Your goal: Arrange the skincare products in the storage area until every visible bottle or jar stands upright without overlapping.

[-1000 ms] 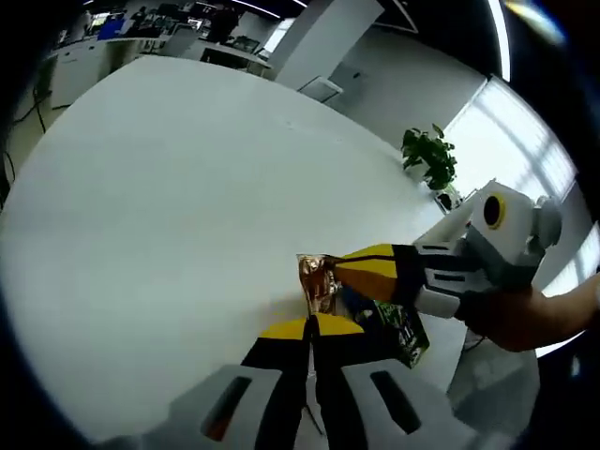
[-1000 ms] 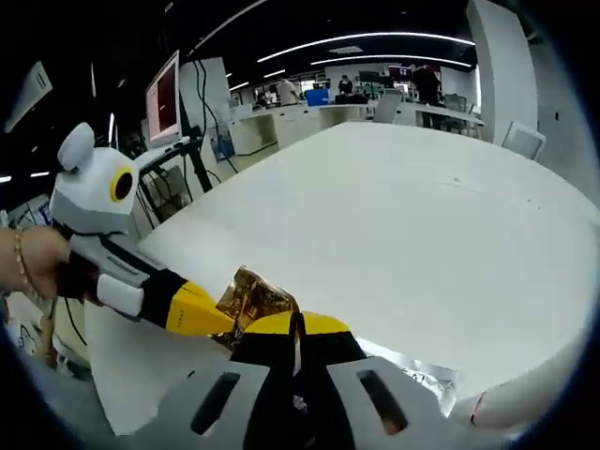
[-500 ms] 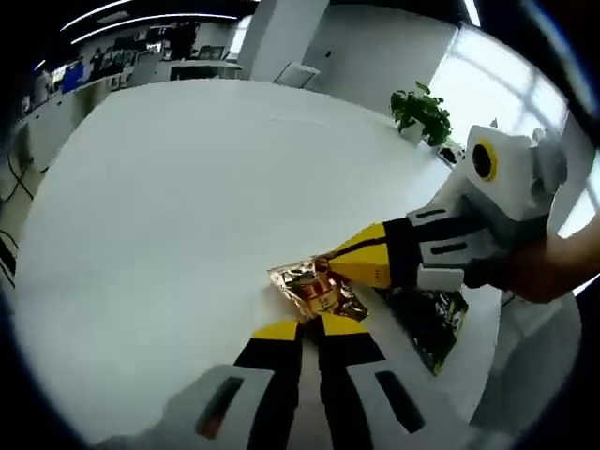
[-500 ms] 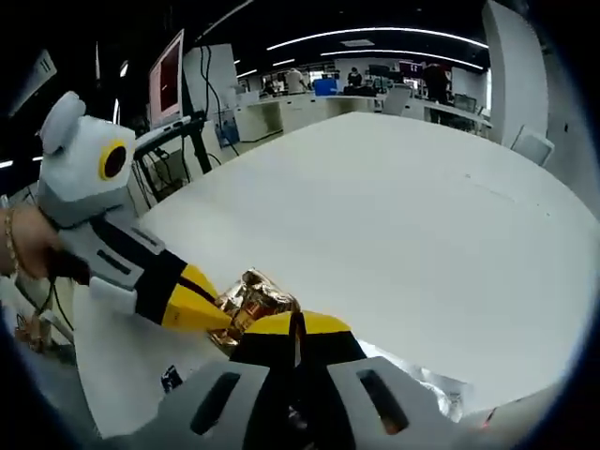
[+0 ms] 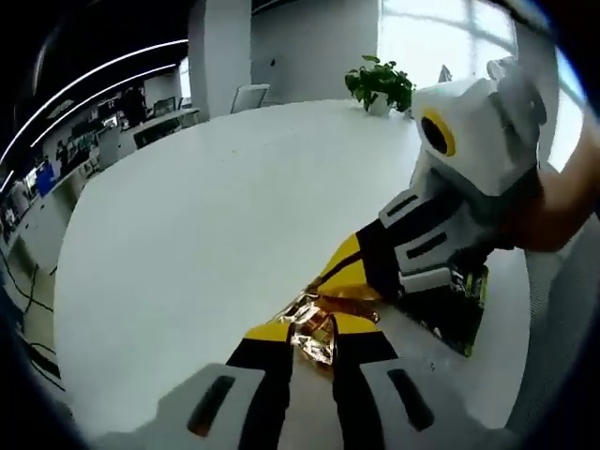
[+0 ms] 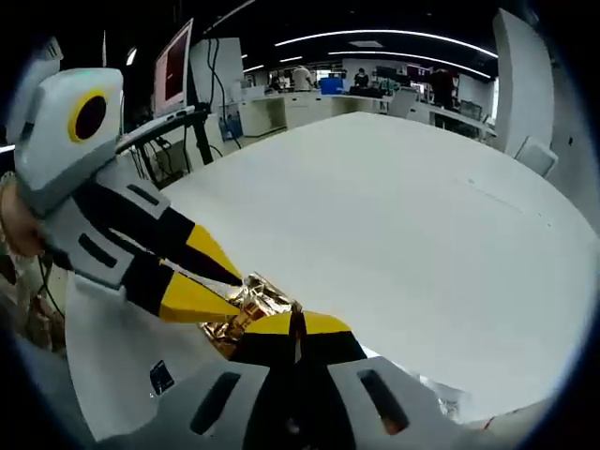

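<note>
A crumpled gold foil packet [image 5: 317, 342] is held just above the white table [image 5: 187, 234]. My right gripper [image 6: 295, 323] is shut on one end of it; in the left gripper view that gripper [image 5: 333, 277] reaches in from the right. My left gripper [image 5: 314, 328] has its jaws parted, and the packet lies in the gap between them. Seen from the right gripper view, the left gripper [image 6: 234, 291] comes in from the left with its two yellow fingers spread on either side of the gold packet [image 6: 251, 292]. No bottle or jar is visible.
A dark green packet [image 5: 461, 302] lies flat on the table under the right gripper. A potted plant [image 5: 380, 86] stands at the table's far edge. Desks and a monitor [image 6: 169, 80] stand beyond the table. A person's hand holds each gripper.
My left gripper's jaws have parted; they were shut before. Both views have swung round, and the two grippers stand closer together at the gold packet.
</note>
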The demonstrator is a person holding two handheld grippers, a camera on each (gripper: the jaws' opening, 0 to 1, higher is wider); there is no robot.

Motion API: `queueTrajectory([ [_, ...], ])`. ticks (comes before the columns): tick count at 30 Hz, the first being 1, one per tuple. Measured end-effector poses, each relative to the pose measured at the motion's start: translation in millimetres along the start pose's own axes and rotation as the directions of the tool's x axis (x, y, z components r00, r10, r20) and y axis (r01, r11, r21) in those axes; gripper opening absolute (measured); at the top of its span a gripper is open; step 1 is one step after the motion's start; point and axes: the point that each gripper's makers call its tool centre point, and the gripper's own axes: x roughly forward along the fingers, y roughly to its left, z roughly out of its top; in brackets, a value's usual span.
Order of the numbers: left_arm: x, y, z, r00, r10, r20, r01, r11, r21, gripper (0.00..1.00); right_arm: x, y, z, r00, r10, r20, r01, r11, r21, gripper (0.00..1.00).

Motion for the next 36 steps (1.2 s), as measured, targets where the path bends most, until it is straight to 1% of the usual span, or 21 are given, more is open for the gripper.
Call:
queueTrajectory([
  [1,1.7,-3.4,-0.3,1.000,-0.005,-0.009,0.005,1.000,0.022,0.16,0.0,0.0,0.1,1.000,0.001,0.000,-0.001,1.000,-0.001,0.02],
  [3,6.2,-4.2,-3.5,1.000,-0.006,-0.012,0.007,1.000,0.023,0.16,-0.1,0.0,0.0,1.000,0.002,-0.001,-0.002,1.000,-0.005,0.02],
  [5,8.2,-5.0,-7.0,0.999,0.002,-0.035,0.000,0.999,0.054,0.17,-0.1,0.1,-0.1,1.000,0.002,-0.002,-0.002,1.000,-0.006,0.02],
  [6,9.1,-5.2,-8.2,0.999,0.007,-0.037,-0.004,0.998,0.068,0.17,0.1,0.1,0.0,1.000,0.002,-0.002,-0.002,1.000,-0.008,0.02],
  [13,9.9,-2.0,-9.7,1.000,0.000,-0.027,0.002,0.998,0.057,0.17,-0.9,-0.9,0.7,1.000,-0.001,-0.006,0.000,0.999,-0.041,0.05],
  [15,9.8,-2.8,-9.0,1.000,-0.001,-0.026,0.002,0.998,0.057,0.17,-2.6,-4.5,3.1,1.000,-0.024,-0.005,0.023,0.997,-0.072,0.06],
  [16,9.9,-2.4,-9.1,1.000,0.000,-0.027,0.002,0.998,0.056,0.17,-4.9,-4.7,4.3,1.000,-0.029,-0.002,0.028,0.997,-0.074,0.07],
  [18,9.8,-3.3,-8.7,1.000,0.001,-0.028,0.000,0.999,0.054,0.17,-6.1,-4.6,9.0,1.000,-0.018,0.012,0.019,0.998,-0.068,0.07],
  [22,9.6,-3.3,-8.3,1.000,0.003,-0.030,-0.001,0.998,0.057,0.17,-9.9,-5.4,15.8,0.999,-0.025,0.026,0.027,0.996,-0.088,0.10],
  [31,9.7,-2.5,-8.0,0.999,0.013,-0.040,-0.011,0.998,0.056,0.17,-21.9,-3.7,21.8,0.999,-0.017,0.040,0.022,0.993,-0.115,0.12],
  [33,7.4,-2.2,-5.6,0.999,0.015,-0.036,-0.013,0.999,0.052,0.17,-21.2,-4.5,21.3,0.999,-0.017,0.043,0.022,0.993,-0.115,0.12],
  [36,2.0,-2.2,0.0,0.999,0.020,-0.032,-0.019,0.998,0.052,0.17,-27.3,-3.9,23.7,0.999,-0.015,0.050,0.021,0.994,-0.112,0.13],
])
